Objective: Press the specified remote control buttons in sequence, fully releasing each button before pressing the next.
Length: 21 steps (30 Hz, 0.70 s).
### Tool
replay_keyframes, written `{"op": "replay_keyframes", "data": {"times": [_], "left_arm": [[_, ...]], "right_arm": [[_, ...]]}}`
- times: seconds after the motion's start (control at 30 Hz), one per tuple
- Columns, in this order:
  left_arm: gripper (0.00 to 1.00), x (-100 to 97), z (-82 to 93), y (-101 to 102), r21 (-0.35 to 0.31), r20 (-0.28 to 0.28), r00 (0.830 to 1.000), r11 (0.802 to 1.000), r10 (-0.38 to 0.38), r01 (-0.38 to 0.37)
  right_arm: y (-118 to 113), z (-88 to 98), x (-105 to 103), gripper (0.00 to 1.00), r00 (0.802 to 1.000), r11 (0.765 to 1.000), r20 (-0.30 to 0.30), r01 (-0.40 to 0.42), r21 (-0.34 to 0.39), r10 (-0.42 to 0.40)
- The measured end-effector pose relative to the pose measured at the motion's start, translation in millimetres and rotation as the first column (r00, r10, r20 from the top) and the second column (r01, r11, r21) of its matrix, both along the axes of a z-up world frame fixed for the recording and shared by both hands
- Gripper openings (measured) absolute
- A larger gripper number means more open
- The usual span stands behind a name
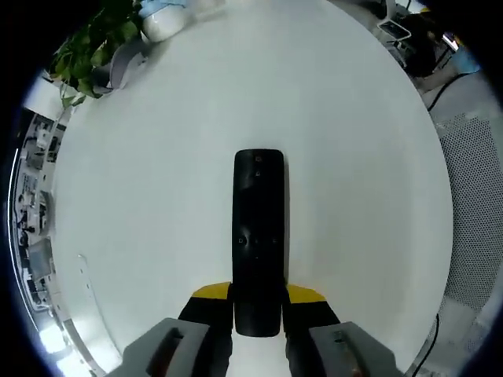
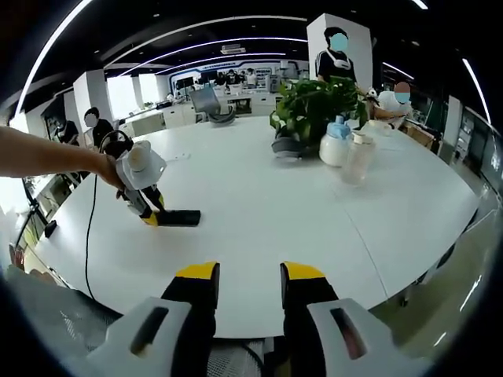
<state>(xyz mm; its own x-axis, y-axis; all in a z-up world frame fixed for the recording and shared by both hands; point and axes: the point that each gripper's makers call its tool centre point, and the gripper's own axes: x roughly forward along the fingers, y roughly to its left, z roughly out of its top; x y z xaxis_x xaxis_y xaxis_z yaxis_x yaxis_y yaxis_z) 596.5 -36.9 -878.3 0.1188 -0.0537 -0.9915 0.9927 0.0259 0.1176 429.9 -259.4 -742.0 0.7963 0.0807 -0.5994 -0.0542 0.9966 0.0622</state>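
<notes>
Lying flat on the white surface [image 1: 354,181], the black remote control [image 1: 258,239] has its near end caught between the left tongs [image 1: 258,302], whose yellow-tipped jaws sit pressed against either side of it. Its button face points up, and its far end points away from the tongs toward the middle of the surface. Beyond the remote's far end, at the surface's far edge, a leafy green plant [image 1: 93,49] stands with a white container [image 1: 163,23] just beside it.

From the right gripper view, the remote [image 2: 178,217] shows as a small dark slab well away across the surface [image 2: 259,204], with the left tongs [image 2: 149,212] at its end, held by a person's outstretched arm [image 2: 47,161]. The right tongs [image 2: 248,292] hover near the surface's near edge, well apart from the remote, jaws spread with nothing between them. Past the remote, toward the far side, the plant [image 2: 318,102] stands with a white bottle with a blue top [image 2: 335,143] and a clear bottle [image 2: 357,159] near it. People stand in the room behind.
</notes>
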Motion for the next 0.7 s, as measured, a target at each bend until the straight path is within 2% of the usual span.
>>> {"op": "replay_keyframes", "data": {"times": [0.13, 0.27, 0.4, 0.7], "left_arm": [[0.23, -4.3, 0.4, -1, 0.028, 0.021, 1.0, 0.999, -0.023, 0.022], [0.23, -7.8, -0.5, 0, 0.052, 0.017, 0.999, 0.998, -0.047, 0.046], [0.23, -10.5, -0.1, 1, 0.064, 0.017, 0.999, 0.997, -0.039, 0.038], [0.23, -18.4, 0.2, 4, 0.037, 0.032, 0.999, 0.999, -0.027, 0.026]], "right_arm": [[-1, -1.1, 0, 0.3, 1.0, 1.0, -0.007, 0.002, -0.003, -0.002], [-2, -0.9, -1, 0.29, 1.0, 1.0, -0.006, 0.011, -0.001, -0.011], [-3, -1.0, -1, 0.29, 1.0, 1.0, -0.006, 0.01, 0.0, -0.01], [-3, 0.6, 0, 0.29, 1.0, 1.0, 0.004, 0.012, 0.006, -0.012]]}}
